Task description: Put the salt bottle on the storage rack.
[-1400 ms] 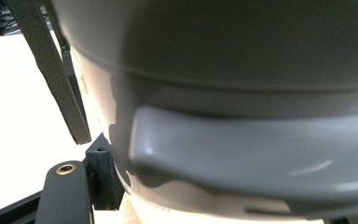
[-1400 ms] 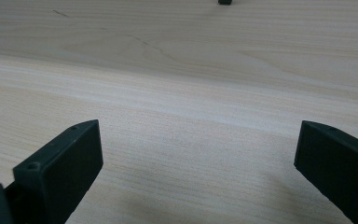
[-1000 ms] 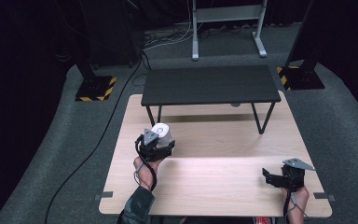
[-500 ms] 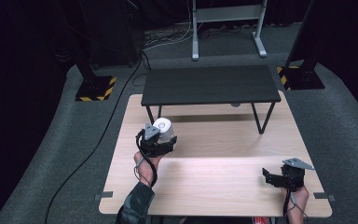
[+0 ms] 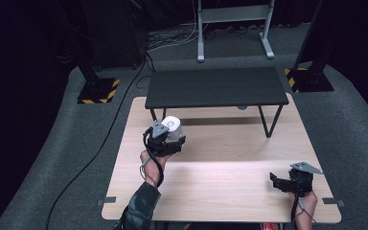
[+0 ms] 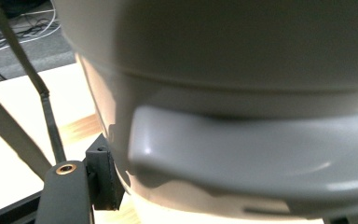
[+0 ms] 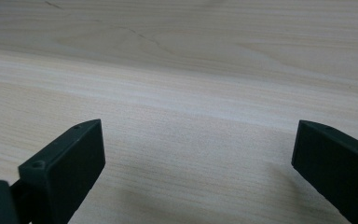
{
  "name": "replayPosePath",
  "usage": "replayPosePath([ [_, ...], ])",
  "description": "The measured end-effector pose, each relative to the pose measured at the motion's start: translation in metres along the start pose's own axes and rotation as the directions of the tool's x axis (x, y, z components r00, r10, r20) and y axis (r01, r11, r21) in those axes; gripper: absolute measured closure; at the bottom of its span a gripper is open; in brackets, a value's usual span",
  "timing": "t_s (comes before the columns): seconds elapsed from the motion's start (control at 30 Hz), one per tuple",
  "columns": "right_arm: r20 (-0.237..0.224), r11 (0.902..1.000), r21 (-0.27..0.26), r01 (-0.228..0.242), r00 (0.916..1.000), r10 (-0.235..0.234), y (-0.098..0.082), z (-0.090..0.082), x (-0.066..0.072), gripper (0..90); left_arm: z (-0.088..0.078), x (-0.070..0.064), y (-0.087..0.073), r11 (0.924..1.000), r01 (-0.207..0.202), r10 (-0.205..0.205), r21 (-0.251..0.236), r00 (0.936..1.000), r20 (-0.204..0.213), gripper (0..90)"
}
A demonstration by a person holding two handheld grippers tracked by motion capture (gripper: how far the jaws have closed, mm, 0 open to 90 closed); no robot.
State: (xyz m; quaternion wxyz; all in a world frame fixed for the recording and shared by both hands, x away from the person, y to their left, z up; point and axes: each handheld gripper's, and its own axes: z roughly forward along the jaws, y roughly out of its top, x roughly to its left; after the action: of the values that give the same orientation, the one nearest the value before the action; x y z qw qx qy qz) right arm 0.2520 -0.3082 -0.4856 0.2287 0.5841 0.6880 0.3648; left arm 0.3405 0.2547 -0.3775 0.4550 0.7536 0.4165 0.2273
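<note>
The left gripper (image 5: 168, 136) had its jaws clamped on a white cup (image 5: 172, 127), held above the wooden table (image 5: 220, 191) just in front of the low black shelf (image 5: 215, 86). The smooth, rounded wall could have slipped from the pads if the hand tilted, or knocked the shelf edge. The right gripper (image 7: 198, 154) rested near the table's right corner, jaws wide apart and empty.

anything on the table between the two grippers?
No. In the high view, bare wood runs from the left gripper, shut on the white cup, to the open right gripper.
</note>
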Motion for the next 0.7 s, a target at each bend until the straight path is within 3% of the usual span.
replayPosePath([
  [0.7, -0.001, 0.9998, 0.019, 0.007, 1.0000, -0.007, 0.003, 0.001, 0.001, 2.2, 0.006, -0.001, 0.027, 0.9998, -0.018, 0.018, -0.011, 0.9988, 0.046, 29.9],
])
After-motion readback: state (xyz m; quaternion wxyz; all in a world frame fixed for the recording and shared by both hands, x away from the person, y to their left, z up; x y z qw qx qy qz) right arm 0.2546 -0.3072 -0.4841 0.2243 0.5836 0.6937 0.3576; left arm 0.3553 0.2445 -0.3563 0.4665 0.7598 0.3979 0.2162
